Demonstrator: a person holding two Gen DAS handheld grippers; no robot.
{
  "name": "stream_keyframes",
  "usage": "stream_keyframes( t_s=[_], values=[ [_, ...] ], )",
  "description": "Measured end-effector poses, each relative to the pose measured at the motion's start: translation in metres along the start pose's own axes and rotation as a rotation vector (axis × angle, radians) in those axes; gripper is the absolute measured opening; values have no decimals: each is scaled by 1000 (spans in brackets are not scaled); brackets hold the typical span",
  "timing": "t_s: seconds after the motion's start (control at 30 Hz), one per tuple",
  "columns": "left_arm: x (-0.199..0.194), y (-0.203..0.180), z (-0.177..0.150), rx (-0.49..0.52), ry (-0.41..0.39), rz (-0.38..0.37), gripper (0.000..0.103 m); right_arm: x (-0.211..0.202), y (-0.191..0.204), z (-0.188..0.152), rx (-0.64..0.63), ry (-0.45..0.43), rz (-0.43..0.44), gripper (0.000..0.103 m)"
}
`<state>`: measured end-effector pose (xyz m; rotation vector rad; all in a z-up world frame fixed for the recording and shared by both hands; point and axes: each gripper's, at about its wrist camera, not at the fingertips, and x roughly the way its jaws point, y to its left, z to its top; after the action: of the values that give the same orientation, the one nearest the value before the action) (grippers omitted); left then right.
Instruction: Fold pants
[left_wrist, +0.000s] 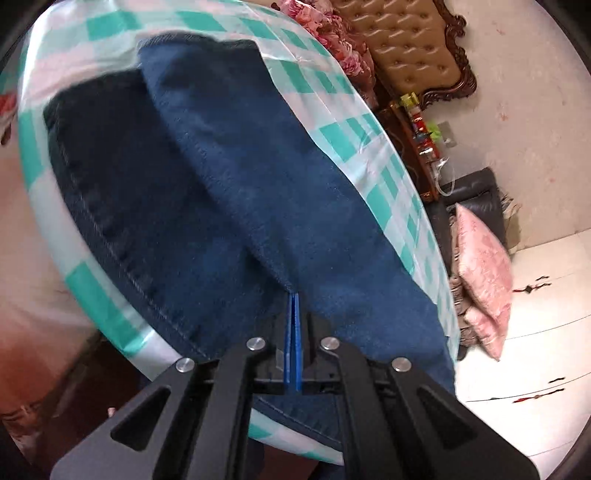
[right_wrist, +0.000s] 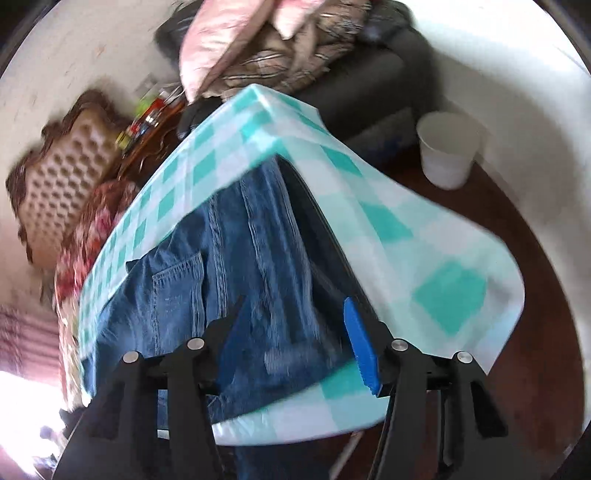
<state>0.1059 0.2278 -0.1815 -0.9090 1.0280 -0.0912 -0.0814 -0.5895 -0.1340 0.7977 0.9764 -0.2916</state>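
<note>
pants (left_wrist: 229, 206): 1 pair | checked tablecloth (left_wrist: 332, 136): 1 | grippers: 2, left gripper (left_wrist: 294, 299) and right gripper (right_wrist: 295, 314) | pink cushion (left_wrist: 484, 273): 1 | tufted headboard (left_wrist: 406, 40): 1 | white cup (right_wrist: 447, 149): 1 | dark sofa (right_wrist: 369, 74): 1

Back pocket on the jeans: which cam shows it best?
Right wrist view: the back pocket shows with its stitching, though motion-blurred. Left wrist view shows only plain folded denim of the jeans, no pocket.
</note>
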Motion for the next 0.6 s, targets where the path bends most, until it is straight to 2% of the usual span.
stream_keyframes(
  t_s=[0.17, 0.27, 0.4, 0.53, 0.6],
  values=[
    [4, 5, 0, -1, -5, -20, 1, -2, 5, -35, 92, -2, 84, 53],
    [10, 4, -1, -18, -4, -32, 1, 9, 10, -42, 128, 6, 119, 53],
    [12, 8, -2, -39, -12, -48, 1, 19, 7, -40, 201, -12, 70, 53],
    [15, 12, -4, -56, -6, -55, 1, 23, 7, -41, 216, -34, 9, 52],
    [17, 14, -3, -64, -4, -60, 1, 27, 7, -43, 217, -39, 4, 53]
  ],
)
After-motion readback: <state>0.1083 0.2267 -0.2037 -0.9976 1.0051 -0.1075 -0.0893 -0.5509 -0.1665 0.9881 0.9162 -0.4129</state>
